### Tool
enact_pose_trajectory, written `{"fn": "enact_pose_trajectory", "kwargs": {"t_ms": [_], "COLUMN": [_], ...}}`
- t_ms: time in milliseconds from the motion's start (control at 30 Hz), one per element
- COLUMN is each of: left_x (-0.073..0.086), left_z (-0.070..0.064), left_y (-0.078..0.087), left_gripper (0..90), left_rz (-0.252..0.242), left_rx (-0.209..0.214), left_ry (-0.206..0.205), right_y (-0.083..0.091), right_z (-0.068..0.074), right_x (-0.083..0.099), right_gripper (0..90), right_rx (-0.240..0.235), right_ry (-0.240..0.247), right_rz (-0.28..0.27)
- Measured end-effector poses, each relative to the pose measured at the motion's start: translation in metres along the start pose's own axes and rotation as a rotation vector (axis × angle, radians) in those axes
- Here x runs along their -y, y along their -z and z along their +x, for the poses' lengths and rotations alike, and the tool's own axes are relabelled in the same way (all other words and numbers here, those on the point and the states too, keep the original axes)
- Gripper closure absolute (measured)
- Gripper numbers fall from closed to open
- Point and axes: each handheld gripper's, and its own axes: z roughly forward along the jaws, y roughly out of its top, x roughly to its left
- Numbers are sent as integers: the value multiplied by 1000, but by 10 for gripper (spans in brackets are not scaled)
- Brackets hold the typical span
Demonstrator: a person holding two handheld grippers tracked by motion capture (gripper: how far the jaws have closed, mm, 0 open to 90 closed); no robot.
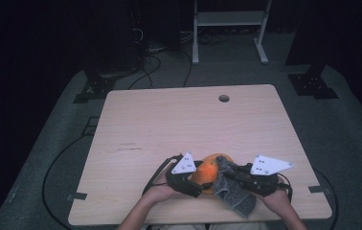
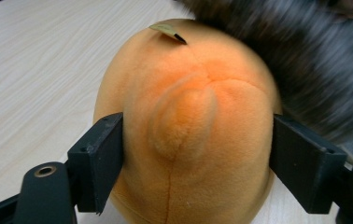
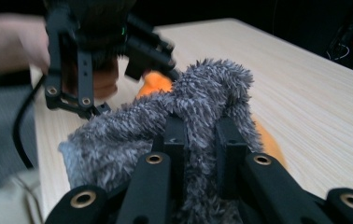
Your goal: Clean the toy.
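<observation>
Near the front edge of the wooden surface, two grippers meet over an orange plush toy.

From the high view, the toy lies between the left gripper and the right gripper, half covered by a grey fluffy cloth. The left gripper view shows more: its jaws press both sides of the plush, and a small leaf-like tip sits on top. The right gripper view shows its jaws pinching a fold of the cloth.

Dim room; cloth perhaps motion-blurred.
</observation>
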Motion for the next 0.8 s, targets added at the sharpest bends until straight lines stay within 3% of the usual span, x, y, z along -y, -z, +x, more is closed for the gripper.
{"fn": "enact_pose_trajectory", "kwargs": {"t_ms": [100,233,267,367,400,467,533,600,700,800], "left_x": [2,2,2,1,0,-1,0,1,2,1], "left_z": [1,-4,-6,-13,-13,-11,-7,-6,-10,-11], "left_y": [1,0,-1,-3,-2,-1,-2,-6,-7,-6], "left_gripper": [231,230,230,223,207,140,91,71,124,153], "left_rz": [-9,-8,-8,-4,1,-6,2,21,7,9], "left_rx": [16,37,39,55,56,53,31,44,45,44], "left_ry": [-5,-48,-65,-129,-146,-115,-65,-44,-71,-87], "right_y": [1,13,16,19,16,8,6,8,10,12], "right_z": [-11,-27,-27,-21,-19,-17,-19,-18,-18,-29], "right_x": [12,22,21,9,6,8,13,14,16,23], "right_gripper": [774,774,774,774,773,774,774,774,774,774], "right_rx": [-19,50,57,21,6,-2,-19,-19,-23,-16], "right_ry": [-40,-91,-93,-85,-76,-54,-85,-81,-71,-113], "right_rz": [-7,66,54,-27,-24,5,-15,-9,3,16]}}
